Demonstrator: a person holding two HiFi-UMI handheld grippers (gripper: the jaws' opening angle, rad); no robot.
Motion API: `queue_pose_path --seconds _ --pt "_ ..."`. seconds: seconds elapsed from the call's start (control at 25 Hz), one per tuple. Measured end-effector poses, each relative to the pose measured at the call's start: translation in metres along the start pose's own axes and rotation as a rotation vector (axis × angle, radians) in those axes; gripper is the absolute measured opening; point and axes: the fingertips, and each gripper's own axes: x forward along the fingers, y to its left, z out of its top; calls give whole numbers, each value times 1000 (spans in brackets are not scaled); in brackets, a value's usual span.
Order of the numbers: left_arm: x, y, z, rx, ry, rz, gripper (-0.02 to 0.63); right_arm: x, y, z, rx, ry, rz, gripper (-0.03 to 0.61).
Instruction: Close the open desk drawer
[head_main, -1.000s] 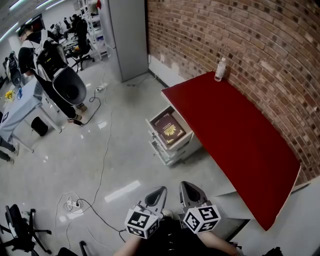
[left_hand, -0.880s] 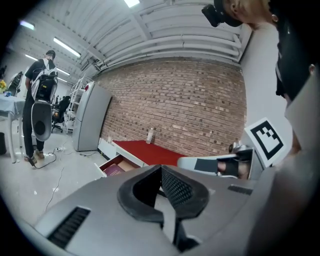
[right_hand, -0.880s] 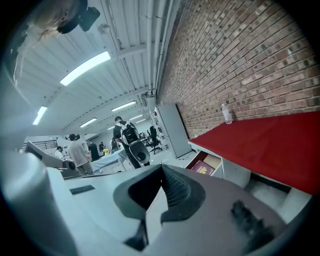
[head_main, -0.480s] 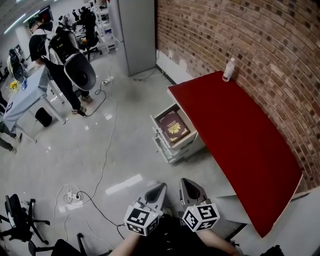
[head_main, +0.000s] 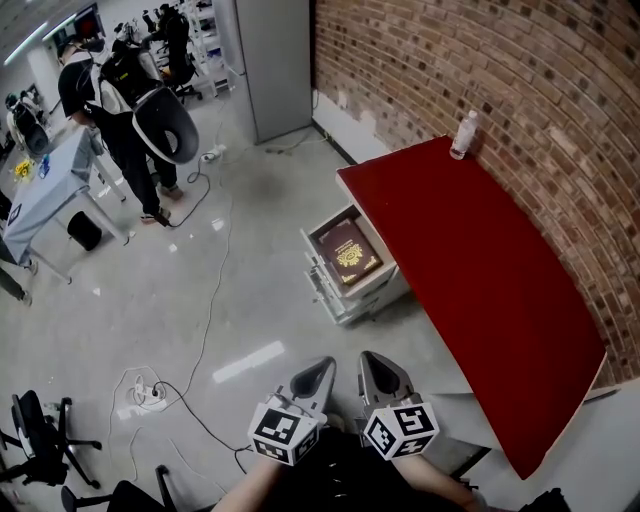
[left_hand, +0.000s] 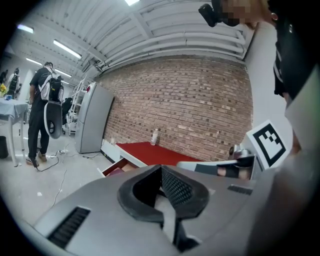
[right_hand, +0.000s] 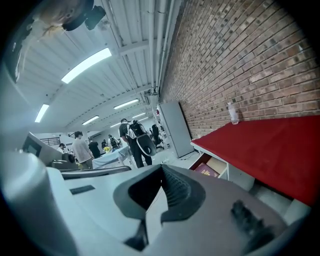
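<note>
Far off to the left of both sets of jaws, a person with a black backpack (head_main: 112, 85) stands by a grey table – nothing to do with the job.

Now the left gripper (head_main: 320, 368), grey with a marker cube. Its own view shows the jaws pressed together, nothing between the pads.

Ahead of the jaws, and well apart from them, is the target: the open white top drawer (head_main: 312, 258) of the pedestal under the desk, a maroon book with a gold emblem (head_main: 347, 253) lying flat inside. It sits almost on the line between the two grippers.

The right gripper (head_main: 372, 362) hangs just beside its partner, jaws likewise together and empty.

Right of that runs the long red-topped desk (head_main: 480, 290) along the brick wall (head_main: 520, 90), with a clear plastic bottle (head_main: 463, 135) at its far corner.

Here's what matters – the drawer slides out crosswise to where the jaws point, its front facing the open floor on the left gripper's side. So the push, I'd say, has to run from that floor side toward the wall. Neither gripper looks clearly nearer, but the left one stands on the side the front faces. Both have ground to cover first.
</note>
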Motion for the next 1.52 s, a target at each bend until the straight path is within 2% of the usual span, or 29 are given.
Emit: queue_pose_path --seconds 0.36,0.76,1.04,1.2,1.52 --pt "31 40 20 -13 1 -16 6 41 -14 17 8 -2 -43 6" --pt "69 115 52 -9 24 -26 6 110 -23 53 20 -20 -108 6" --pt "99 167 70 -2 15 -52 6 156 -32 66 -21 -15 -141 6" --pt "118 190 63 -1 43 -72 6 184 -44 65 -28 -13 -147 6" --pt "163 222 26 -79 95 -158 6 243 -66 41 -94 10 -89 6"
